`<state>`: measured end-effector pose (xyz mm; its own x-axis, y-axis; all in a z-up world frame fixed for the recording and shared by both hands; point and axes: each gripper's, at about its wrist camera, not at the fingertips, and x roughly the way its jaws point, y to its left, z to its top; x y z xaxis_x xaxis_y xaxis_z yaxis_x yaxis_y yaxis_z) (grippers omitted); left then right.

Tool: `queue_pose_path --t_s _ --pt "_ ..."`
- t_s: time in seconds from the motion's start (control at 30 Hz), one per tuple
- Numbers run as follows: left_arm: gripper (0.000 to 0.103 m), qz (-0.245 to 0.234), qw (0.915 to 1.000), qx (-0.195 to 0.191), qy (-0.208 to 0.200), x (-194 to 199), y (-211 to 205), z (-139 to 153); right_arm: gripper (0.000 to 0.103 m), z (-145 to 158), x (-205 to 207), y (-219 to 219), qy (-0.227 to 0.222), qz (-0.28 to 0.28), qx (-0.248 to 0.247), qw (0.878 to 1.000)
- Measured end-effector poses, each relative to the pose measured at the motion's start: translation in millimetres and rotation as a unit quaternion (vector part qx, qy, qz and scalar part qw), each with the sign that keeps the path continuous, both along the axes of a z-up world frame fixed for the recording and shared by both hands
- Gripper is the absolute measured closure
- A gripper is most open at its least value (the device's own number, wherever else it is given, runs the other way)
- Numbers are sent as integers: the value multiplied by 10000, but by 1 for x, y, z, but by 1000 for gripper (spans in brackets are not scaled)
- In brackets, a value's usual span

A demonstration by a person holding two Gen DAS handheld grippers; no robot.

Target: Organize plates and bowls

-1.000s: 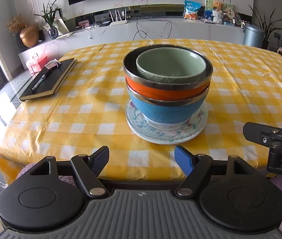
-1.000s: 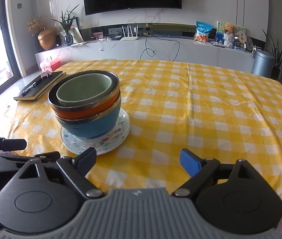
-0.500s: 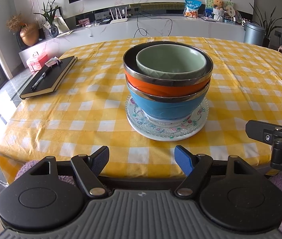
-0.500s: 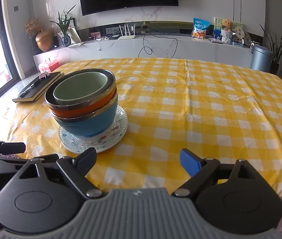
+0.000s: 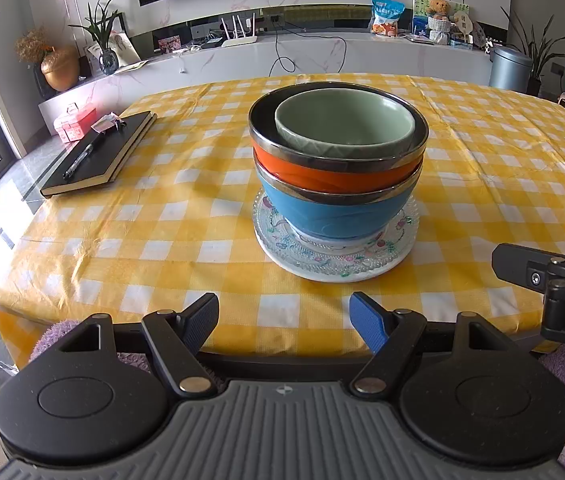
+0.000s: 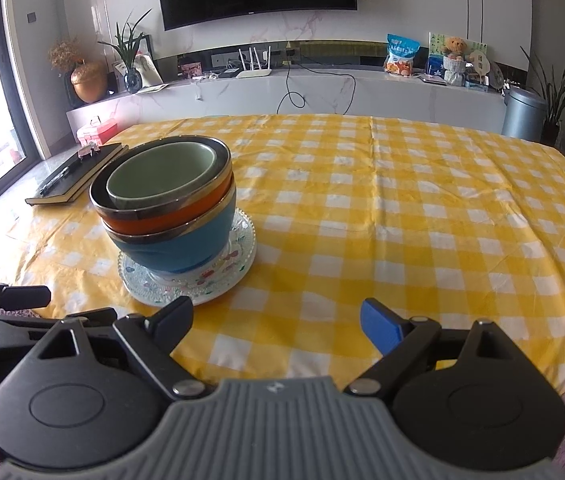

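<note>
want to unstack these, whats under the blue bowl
The blue bowl sits on a patterned glass plate, which seems to lie on a white plate whose edge shows beneath. The plates' centres are covered by the bowl, so anything there is hidden.

The bowl stack (image 5: 338, 168) on its plate (image 5: 334, 258) blocks the table's (image 5: 162, 232) near middle. A notebook (image 5: 98, 156) takes the far left corner. Bare cloth lies to the right and between them.

The left gripper (image 5: 284, 322) is wide open with nothing in it; straight ahead, green bowl (image 5: 344, 128) in orange bowl (image 5: 334, 174) in blue bowl (image 5: 334, 216) on a plate (image 5: 334, 258).
</note>
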<state>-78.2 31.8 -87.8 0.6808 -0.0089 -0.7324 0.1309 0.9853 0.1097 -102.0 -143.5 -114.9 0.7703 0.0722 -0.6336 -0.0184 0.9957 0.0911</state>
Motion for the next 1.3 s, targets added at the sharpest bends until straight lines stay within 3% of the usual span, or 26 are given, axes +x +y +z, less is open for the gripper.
queue_pose_path --t_s 1.3 --pt "16 -35 10000 -14 0 0 -1 0 13 -3 2 1 -5 34 -15 10000"
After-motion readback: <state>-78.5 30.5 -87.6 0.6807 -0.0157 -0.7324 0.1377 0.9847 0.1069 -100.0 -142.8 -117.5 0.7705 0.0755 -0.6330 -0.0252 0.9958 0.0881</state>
